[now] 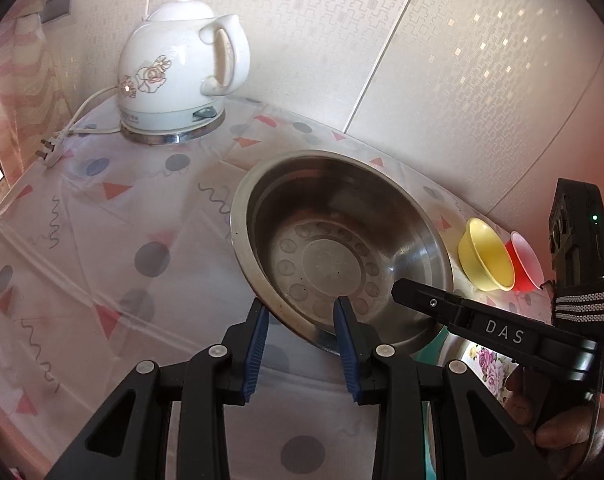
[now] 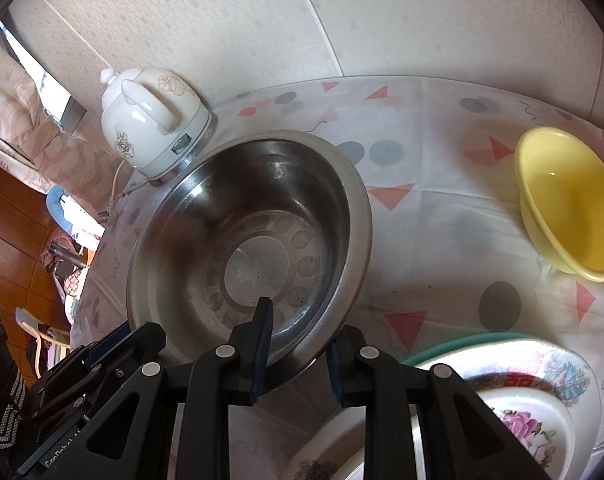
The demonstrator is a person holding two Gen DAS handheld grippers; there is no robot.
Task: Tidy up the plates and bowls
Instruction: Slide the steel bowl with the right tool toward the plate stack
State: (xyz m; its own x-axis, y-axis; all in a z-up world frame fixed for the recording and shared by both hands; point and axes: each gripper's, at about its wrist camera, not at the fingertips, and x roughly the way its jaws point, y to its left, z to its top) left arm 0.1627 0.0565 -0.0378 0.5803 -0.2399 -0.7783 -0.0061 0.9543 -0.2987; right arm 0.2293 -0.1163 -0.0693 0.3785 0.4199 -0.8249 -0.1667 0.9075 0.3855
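Observation:
A wide steel basin (image 1: 341,240) (image 2: 254,240) is held from two sides over the patterned tablecloth. My left gripper (image 1: 301,304) is shut on its near rim, with one blue pad inside the bowl and the other outside. My right gripper (image 2: 302,320) is shut on the rim as well, its left finger (image 2: 264,320) inside and its right finger under the flange. In the left wrist view the right gripper (image 1: 421,294) reaches onto the basin's right edge. A yellow bowl (image 1: 485,256) (image 2: 569,204) stands on the table to the right.
A white ceramic kettle (image 1: 182,68) (image 2: 150,124) stands at the back left, its cord and plug (image 1: 46,152) trailing on the cloth. A red cup (image 1: 525,258) sits behind the yellow bowl. Floral plates (image 2: 521,400) are stacked at the near right on a green-rimmed plate (image 2: 461,340). The wall runs close behind.

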